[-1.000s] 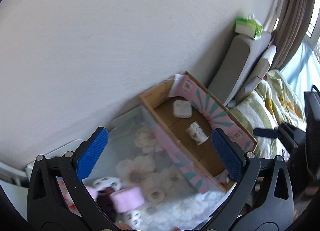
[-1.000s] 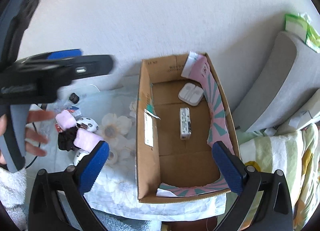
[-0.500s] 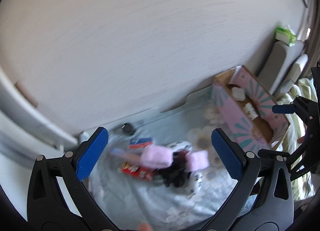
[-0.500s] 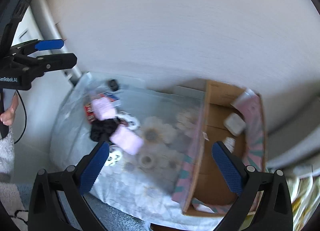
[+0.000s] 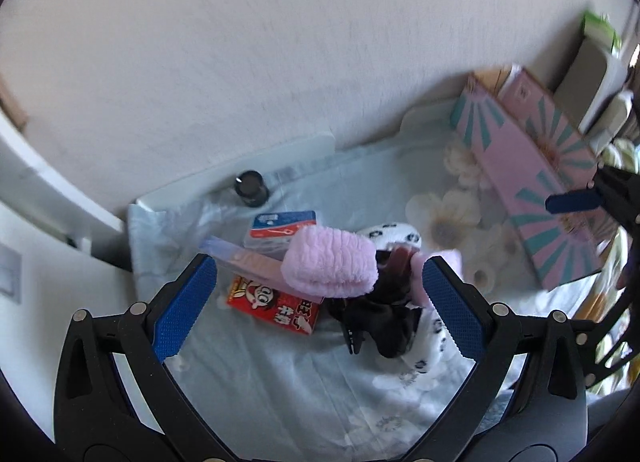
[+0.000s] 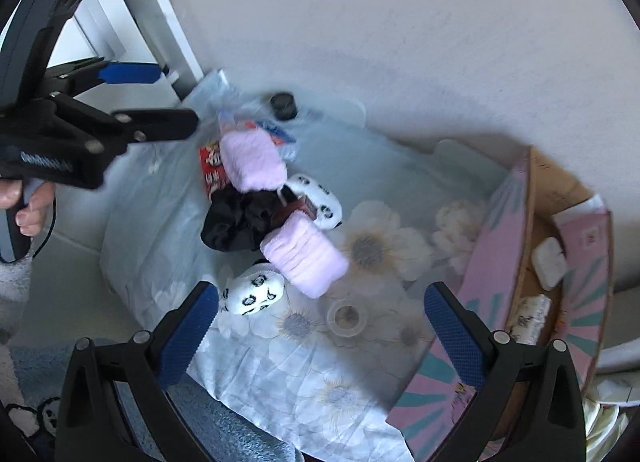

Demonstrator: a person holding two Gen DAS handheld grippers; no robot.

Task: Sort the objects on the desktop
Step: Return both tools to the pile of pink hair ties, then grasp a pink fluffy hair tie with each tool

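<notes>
My left gripper (image 5: 319,302) is open above a pile on the flowered cloth (image 5: 280,374). In the pile lie a pink fluffy roll (image 5: 331,267), a red snack packet (image 5: 276,309), a black cloth (image 5: 380,316) and a blue-and-white card pack (image 5: 282,224). My right gripper (image 6: 320,336) is open and empty over the cloth's near side. Ahead of it lie a second pink roll (image 6: 305,259), a panda plush (image 6: 252,296), another panda plush (image 6: 320,202) and a clear tape roll (image 6: 346,316). The pink-patterned cardboard box (image 6: 496,246) at right holds a white charger (image 6: 550,268).
A small black jar (image 5: 250,184) stands by the white wall at the cloth's far edge. A hand (image 6: 24,202) holds the left gripper (image 6: 156,102) at the left of the right wrist view. A grey cushion (image 5: 588,62) and striped bedding lie beyond the box.
Both views have swung left from the box to the pile of objects. The left gripper has come closer over the pile. Both grippers stay open and empty.
</notes>
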